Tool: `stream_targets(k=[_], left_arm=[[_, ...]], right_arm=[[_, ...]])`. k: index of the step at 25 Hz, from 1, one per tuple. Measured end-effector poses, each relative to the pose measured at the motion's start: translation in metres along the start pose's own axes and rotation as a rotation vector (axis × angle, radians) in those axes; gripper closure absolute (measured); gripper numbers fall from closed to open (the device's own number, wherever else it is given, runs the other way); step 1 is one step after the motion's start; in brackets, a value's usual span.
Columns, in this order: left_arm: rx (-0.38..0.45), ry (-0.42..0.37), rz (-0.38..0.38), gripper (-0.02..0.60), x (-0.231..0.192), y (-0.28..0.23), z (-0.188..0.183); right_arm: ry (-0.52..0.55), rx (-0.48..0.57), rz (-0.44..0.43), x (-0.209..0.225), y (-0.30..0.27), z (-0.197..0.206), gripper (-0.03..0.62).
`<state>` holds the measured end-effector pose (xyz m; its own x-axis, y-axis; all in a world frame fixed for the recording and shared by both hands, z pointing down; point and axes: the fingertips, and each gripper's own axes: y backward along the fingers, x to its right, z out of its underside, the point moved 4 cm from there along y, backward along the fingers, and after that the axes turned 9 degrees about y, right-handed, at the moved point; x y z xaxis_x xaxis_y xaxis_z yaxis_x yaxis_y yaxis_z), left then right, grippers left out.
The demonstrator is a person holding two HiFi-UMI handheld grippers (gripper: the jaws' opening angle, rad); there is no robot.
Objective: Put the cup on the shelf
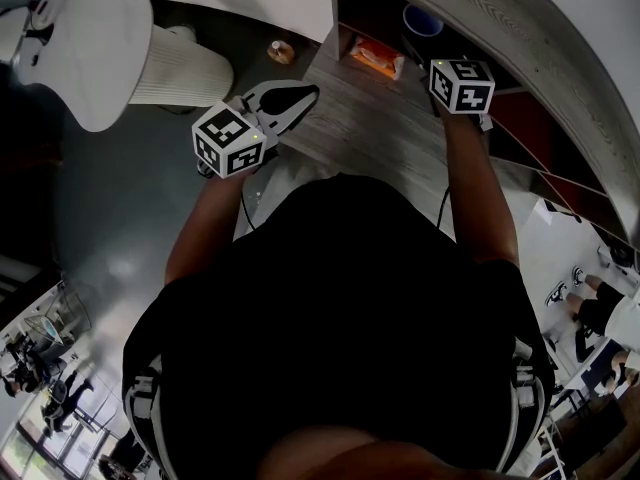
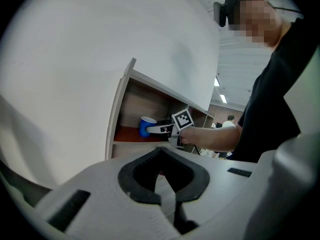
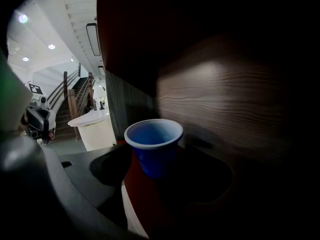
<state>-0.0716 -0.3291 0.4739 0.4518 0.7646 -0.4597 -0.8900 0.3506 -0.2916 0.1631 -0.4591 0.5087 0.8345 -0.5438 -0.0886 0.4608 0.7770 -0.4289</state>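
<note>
One blue cup (image 3: pixel 153 149) upright on the red shelf (image 3: pixel 142 204), clasped by the right claw (image 3: pixel 155 159). Left claw (image 2: pixel 161 149) pinched together, empty. Right claw's far jaw lost in shadow.

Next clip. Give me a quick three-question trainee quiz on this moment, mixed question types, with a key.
1. True or false: the cup lies on its side on the shelf.
2. The left tool has its jaws: A) wide apart; B) shut with nothing between them; C) shut on the cup.
3. Which tool has the cup standing between its jaws?

Key
1. False: it stands upright.
2. B.
3. The right tool.
</note>
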Motion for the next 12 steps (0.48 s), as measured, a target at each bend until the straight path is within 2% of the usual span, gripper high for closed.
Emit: stream_targets(k=[12], left_arm=[[0.008,-0.014,0.013,0.565,0.004,0.004,-0.002]], right_arm=[[-0.028,-0.009,0.017,-0.005,0.012,0.006,0.263]])
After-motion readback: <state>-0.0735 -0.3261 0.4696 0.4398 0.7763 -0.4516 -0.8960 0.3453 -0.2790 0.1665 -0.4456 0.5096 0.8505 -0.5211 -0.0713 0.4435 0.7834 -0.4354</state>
